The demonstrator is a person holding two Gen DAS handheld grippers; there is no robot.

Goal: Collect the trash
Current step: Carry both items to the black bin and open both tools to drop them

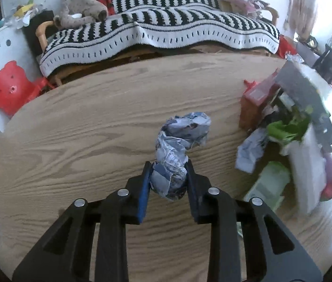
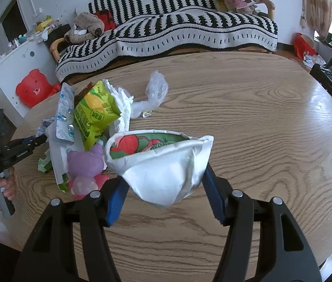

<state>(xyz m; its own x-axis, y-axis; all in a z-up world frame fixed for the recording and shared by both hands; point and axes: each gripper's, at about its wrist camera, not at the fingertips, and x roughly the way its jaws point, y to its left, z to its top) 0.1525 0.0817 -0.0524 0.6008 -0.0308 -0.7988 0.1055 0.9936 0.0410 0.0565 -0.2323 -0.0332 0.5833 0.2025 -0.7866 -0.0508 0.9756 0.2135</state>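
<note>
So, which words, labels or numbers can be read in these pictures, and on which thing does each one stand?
None reads surely.
Yellow-green snack packet: printed characters, too distorted to quote.
White plastic bag with red-green print: partial letters, folded, unreadable.
Crumpled blue-white printed paper: tiny print, blurred.
Silver blister pill pack: no legible text.

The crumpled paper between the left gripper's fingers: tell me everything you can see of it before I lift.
The crumpled paper is a twisted, elongated wad, white with blue and grey print, tightly creased like a wrapper or leaflet. It runs from the left gripper away across the wooden table, its far end bunched into a wider knot. Its near end sits between the blue-padded fingers, which press it on both sides. It lies apart from the trash pile at right. Whether its far end rests on the table is unclear.
</note>
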